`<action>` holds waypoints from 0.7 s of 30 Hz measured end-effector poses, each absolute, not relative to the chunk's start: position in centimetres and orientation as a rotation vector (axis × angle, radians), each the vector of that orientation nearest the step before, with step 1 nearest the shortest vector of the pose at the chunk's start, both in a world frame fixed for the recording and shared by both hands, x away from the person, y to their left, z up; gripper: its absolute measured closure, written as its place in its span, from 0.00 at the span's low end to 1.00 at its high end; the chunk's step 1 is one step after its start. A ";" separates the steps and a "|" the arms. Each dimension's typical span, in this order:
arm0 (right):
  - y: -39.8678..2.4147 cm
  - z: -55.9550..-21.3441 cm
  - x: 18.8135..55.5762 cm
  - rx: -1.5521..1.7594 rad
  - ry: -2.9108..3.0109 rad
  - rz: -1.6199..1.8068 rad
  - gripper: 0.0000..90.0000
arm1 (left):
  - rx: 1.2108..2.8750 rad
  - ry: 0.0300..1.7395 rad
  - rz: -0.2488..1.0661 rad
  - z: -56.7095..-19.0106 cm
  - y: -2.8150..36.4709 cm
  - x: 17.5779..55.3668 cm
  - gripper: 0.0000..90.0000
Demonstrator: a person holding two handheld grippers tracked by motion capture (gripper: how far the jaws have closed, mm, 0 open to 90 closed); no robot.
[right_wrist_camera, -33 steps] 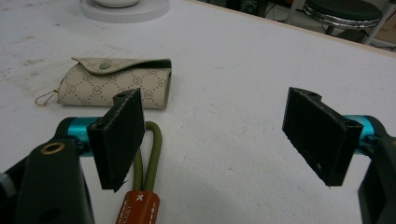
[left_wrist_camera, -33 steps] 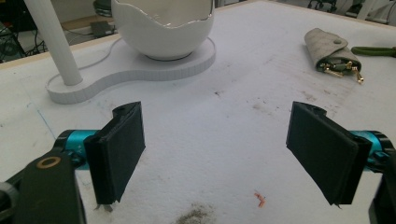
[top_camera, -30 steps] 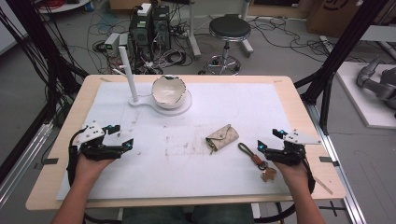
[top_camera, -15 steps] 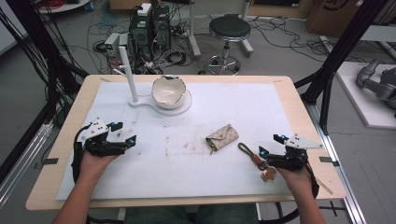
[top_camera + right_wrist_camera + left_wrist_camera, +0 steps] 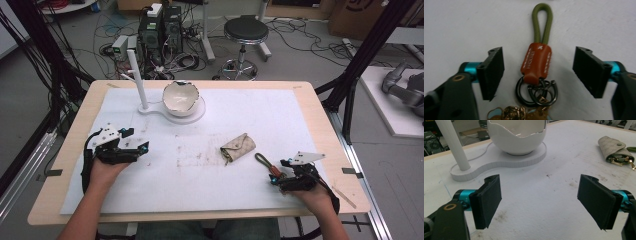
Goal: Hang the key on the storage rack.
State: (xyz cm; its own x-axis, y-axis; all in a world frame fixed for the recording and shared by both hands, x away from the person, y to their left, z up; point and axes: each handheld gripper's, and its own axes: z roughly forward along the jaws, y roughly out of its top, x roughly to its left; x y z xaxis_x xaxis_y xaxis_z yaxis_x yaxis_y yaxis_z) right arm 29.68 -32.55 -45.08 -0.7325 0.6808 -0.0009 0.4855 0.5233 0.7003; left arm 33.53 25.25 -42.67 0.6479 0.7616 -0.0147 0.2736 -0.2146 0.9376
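Right gripper view: the right gripper (image 5: 538, 72) is closing its jaws, not yet touching the keychain (image 5: 537, 62) lying between them near the tabletop's (image 5: 300, 115) front right corner. Light, floppy, loose rings; grasping the stiff leather tab looks best. Left gripper (image 5: 546, 200) jaws are standing spread, empty.

We see a pale wooden worktop (image 5: 320, 107) covered by a white sheet (image 5: 280, 125), standing on a grey floor (image 5: 300, 55) in even, flat light. Behind its far edge a round black stool on a chrome base (image 5: 244, 31) stands among tangled black cables (image 5: 192, 50), beside stacked black electronic boxes (image 5: 160, 25). Black metal frame struts (image 5: 357, 65) rise at the right and left. Brown cardboard boxes (image 5: 357, 15) sit at the far right, near a white platform (image 5: 395, 107).
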 end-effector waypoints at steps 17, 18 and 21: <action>-32.5 -44.1 30.0 1.036 2.457 1.054 0.80 | 1.760 0.842 0.582 -42.4 25.8 32.7 0.22; -32.5 -43.9 30.0 1.043 2.438 1.088 0.80 | 1.760 0.842 0.582 -42.4 25.8 32.7 0.22; -32.6 -43.3 30.1 1.038 2.394 1.184 0.80 | 1.734 0.858 0.573 -42.4 26.3 32.7 0.22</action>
